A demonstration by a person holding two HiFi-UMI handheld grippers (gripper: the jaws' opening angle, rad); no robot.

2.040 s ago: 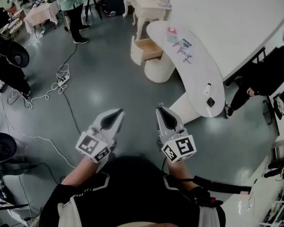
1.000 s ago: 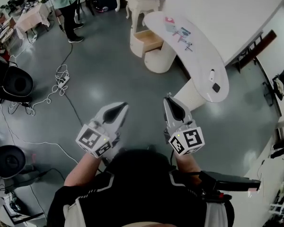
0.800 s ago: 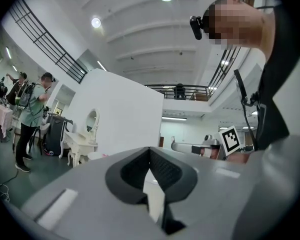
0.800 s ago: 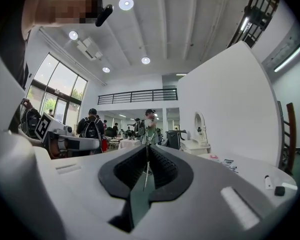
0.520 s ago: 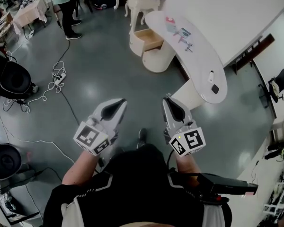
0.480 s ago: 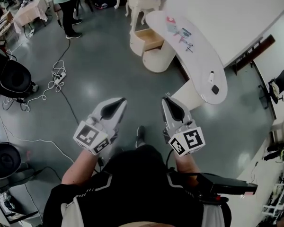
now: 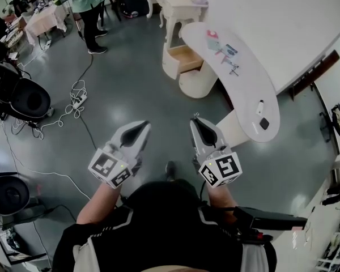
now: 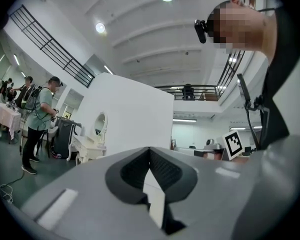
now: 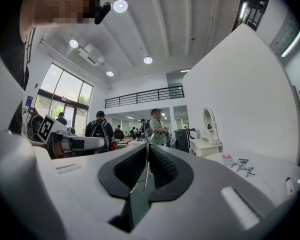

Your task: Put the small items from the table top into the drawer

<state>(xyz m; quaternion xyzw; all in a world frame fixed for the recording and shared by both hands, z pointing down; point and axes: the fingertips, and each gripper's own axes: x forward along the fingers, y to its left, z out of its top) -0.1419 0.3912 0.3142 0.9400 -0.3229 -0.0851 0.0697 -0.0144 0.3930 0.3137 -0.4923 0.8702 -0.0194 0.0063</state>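
No legible text – square marker patterns only.

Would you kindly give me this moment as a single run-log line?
stage: not started | left gripper: shut, empty | right gripper: shut, empty | drawer: open | small items: on table top

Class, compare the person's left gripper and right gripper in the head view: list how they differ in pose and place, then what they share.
The left gripper leans its tip rightward, the right gripper leftward, so they point inward. The left gripper is over bare floor; the right gripper is nearer the white table, by its near end. Shared: both have jaws shut, hold nothing, and carry a marker cube.
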